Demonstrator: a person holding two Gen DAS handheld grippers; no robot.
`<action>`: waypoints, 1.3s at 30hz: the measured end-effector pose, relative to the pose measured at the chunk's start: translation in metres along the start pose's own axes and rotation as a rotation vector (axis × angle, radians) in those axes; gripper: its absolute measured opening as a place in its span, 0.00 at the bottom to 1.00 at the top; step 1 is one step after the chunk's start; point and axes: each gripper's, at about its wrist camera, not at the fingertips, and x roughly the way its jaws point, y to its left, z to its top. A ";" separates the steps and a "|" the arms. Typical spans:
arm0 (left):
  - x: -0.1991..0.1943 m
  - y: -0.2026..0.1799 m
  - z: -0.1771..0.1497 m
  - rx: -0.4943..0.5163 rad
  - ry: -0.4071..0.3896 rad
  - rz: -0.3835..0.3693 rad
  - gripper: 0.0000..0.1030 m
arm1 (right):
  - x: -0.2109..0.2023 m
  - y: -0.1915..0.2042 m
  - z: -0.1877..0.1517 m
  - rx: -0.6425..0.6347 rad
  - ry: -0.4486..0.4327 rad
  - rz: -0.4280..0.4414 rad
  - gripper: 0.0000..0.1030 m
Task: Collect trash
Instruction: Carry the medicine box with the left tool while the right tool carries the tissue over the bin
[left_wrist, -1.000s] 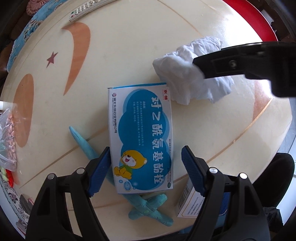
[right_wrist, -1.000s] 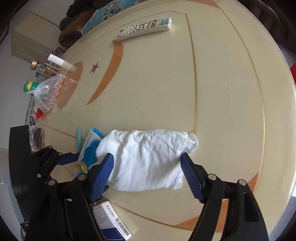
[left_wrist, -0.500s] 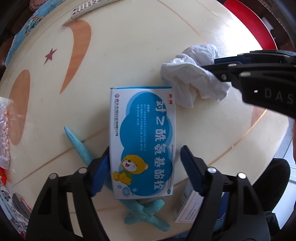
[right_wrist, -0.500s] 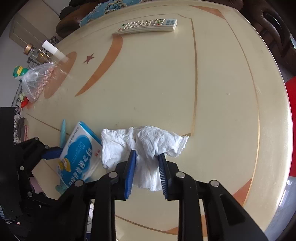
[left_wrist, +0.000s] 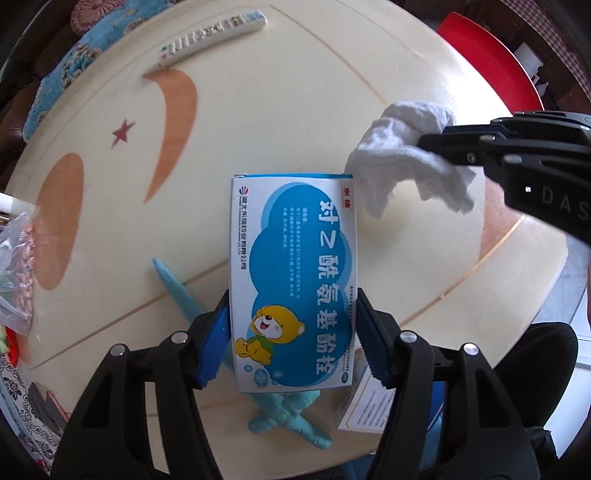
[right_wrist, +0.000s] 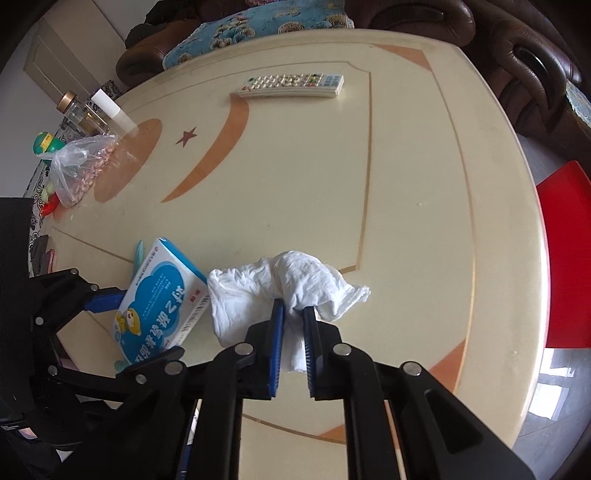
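The clear plastic bag is holding pinkish nuts at the cream round worktop's nine-o'clock edge. The left claw, jaws just closing, is clamping the blue-and-white cardboard medicine box; the right claw is pinching the crumpled white tissue.

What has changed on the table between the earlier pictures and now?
The right gripper closed on the white tissue, bunching it and lifting it off the table. The left gripper has just been closing; its jaws now press the sides of the blue medicine box, which looks raised. The remote, nut bag and bottles stayed where they were.
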 end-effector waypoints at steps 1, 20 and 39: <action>-0.003 0.001 -0.001 -0.004 -0.006 0.002 0.60 | -0.003 0.000 -0.001 0.002 -0.006 0.001 0.10; -0.112 -0.022 -0.069 -0.041 -0.160 0.045 0.60 | -0.111 0.038 -0.053 -0.060 -0.144 -0.034 0.10; -0.142 -0.074 -0.180 0.017 -0.243 0.022 0.60 | -0.175 0.087 -0.200 -0.148 -0.180 -0.029 0.10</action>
